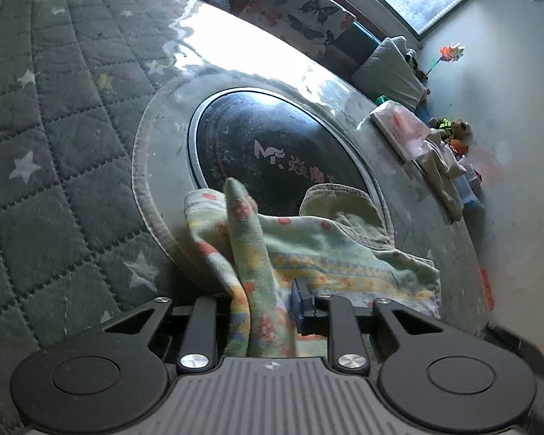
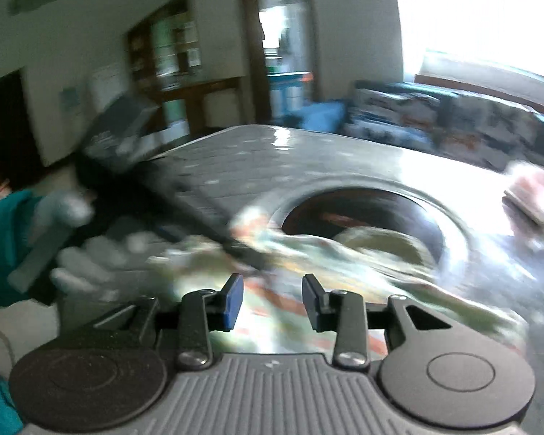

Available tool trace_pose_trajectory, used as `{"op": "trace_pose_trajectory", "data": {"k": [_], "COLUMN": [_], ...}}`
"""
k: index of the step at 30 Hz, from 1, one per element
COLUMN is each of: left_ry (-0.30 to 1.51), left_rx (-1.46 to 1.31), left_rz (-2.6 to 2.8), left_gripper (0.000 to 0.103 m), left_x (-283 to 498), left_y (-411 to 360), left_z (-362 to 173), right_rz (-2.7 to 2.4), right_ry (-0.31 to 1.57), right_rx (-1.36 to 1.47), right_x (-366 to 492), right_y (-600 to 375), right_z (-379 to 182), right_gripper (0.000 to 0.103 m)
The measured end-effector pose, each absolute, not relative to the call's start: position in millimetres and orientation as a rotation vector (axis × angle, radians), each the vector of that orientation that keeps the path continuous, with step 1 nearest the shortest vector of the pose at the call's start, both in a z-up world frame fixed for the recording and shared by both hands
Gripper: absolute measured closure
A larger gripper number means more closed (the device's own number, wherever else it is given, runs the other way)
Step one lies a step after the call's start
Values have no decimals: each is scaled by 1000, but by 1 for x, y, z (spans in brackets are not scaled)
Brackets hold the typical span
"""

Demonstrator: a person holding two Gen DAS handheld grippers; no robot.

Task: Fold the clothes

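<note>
A small light-green garment with orange and yellow flower print (image 1: pixel 308 250) lies crumpled on the table by the round dark plate. My left gripper (image 1: pixel 263 308) is shut on a bunched fold of it, which rises up between the fingers. In the blurred right wrist view the same garment (image 2: pixel 308 253) lies below and ahead of my right gripper (image 2: pixel 273 301), which is open and empty just above the cloth. The left gripper and a white-gloved hand (image 2: pixel 90 264) show at the left of that view.
The table has a grey quilted star-print cover (image 1: pixel 54 127) under clear plastic and a round dark inset plate (image 1: pixel 272 145). A tissue pack (image 1: pixel 399 127), beige cloth (image 1: pixel 442 174) and toys sit at the far right edge. A butterfly-print sofa (image 1: pixel 301 7) stands behind.
</note>
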State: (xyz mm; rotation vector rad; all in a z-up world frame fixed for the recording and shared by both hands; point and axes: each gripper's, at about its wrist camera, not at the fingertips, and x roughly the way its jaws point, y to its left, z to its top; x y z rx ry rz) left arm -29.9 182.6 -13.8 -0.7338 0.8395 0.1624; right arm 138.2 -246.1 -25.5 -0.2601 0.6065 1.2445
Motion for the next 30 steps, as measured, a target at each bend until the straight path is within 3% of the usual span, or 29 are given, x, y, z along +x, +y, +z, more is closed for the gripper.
{"op": "trace_pose_trajectory", "data": {"k": [2,4,15,17,18,19,21,30], "left_ry": [840,840,849,855,858,858,850,794], "left_rx": [-724,-707,-586,-566,-555,-545,-522,-423], "left_rz": [163,164,189,192,194,193,185,93], "left_gripper": [79,79,79,79,79,79,79,91], "left_x": [-29,-28,-20,-17,-16,-14,-10,19], "left_y": [182,181,170,168,167,165,161,136], "left_z": [-14,-13,-9,-7,-6,-4,4,42], "right_rz": [1148,1056,820,844,857,864,870,858], "right_ry": [615,626,772,761,759,757,744,619], "right_rx": [-245,-251,-98,-96,-94,-93,-88,-51], "right_x": [163,182,252,249,247,246,242,225], "right_y": [-259,-271,-308,-303,-301,-299,-300,-331], "right_z": [-29,-34,-82,-85,-84,-84,-79,-30], "right_gripper": [65,56,55,62,75,82,88,93]}}
